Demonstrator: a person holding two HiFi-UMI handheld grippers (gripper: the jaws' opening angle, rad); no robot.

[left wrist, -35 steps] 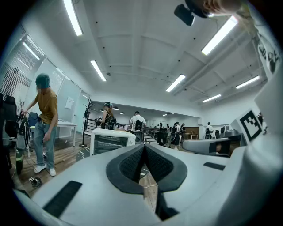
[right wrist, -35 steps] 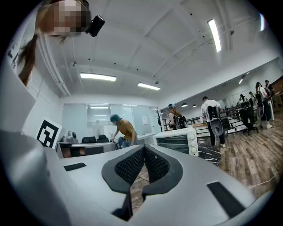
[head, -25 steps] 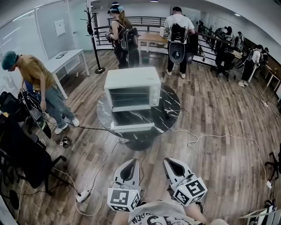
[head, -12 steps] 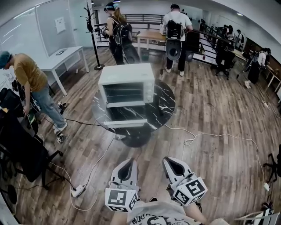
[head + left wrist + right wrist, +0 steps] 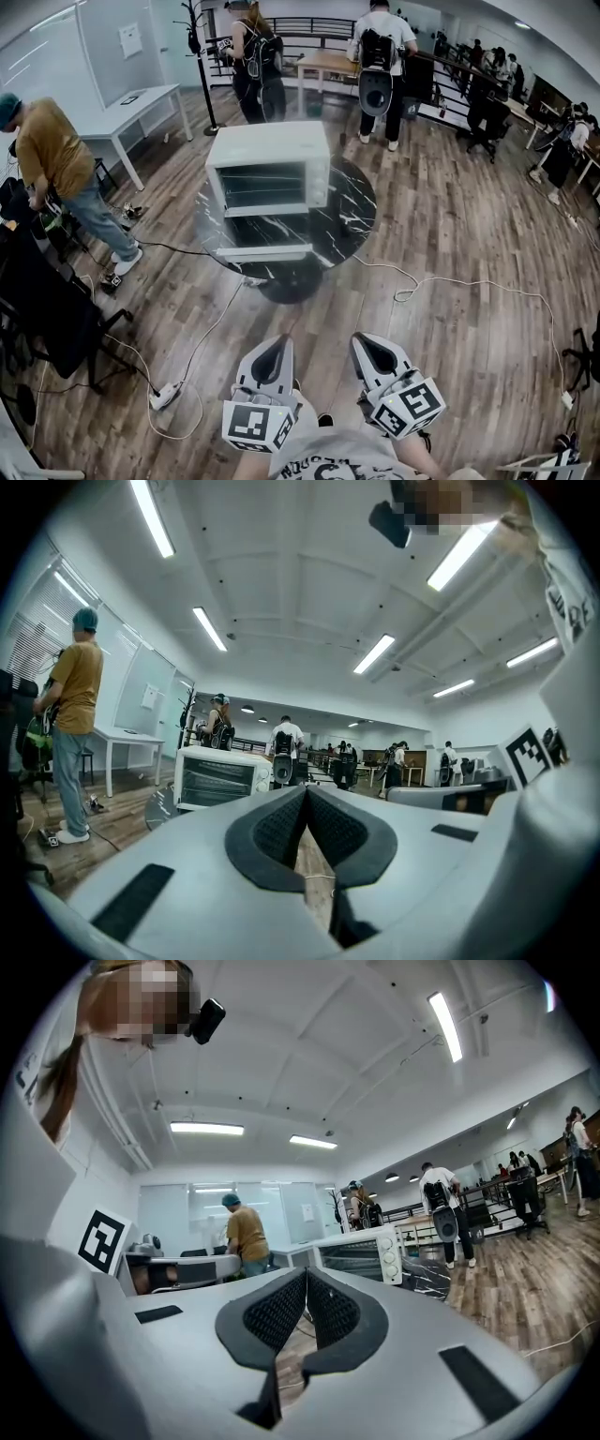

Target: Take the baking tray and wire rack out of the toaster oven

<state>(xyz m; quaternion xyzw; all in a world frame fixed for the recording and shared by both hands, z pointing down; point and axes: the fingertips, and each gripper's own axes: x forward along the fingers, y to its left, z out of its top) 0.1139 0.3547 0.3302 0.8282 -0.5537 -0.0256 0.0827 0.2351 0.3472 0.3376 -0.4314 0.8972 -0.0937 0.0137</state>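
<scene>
A white toaster oven (image 5: 267, 169) stands on a round black marble table (image 5: 342, 234), its door (image 5: 264, 253) folded down toward me. Wire lines show in the dark cavity (image 5: 265, 186); I cannot make out the tray from the rack. My left gripper (image 5: 275, 349) and right gripper (image 5: 364, 343) are side by side low in the head view, well short of the table, both shut and empty. The left gripper (image 5: 307, 790) sees the oven (image 5: 217, 778) ahead to its left. The right gripper (image 5: 306, 1273) sees the oven (image 5: 364, 1253) ahead to its right.
A white cable (image 5: 441, 286) and a power strip (image 5: 165, 396) lie on the wood floor between me and the table. A person in a yellow shirt (image 5: 47, 150) bends over dark chairs (image 5: 42, 319) at left. A white desk (image 5: 131, 108) and several people stand behind.
The oven and table have shifted slightly left and a little nearer in the head view. Both grippers stay shut at the bottom of the frame. The person in yellow has moved left.
</scene>
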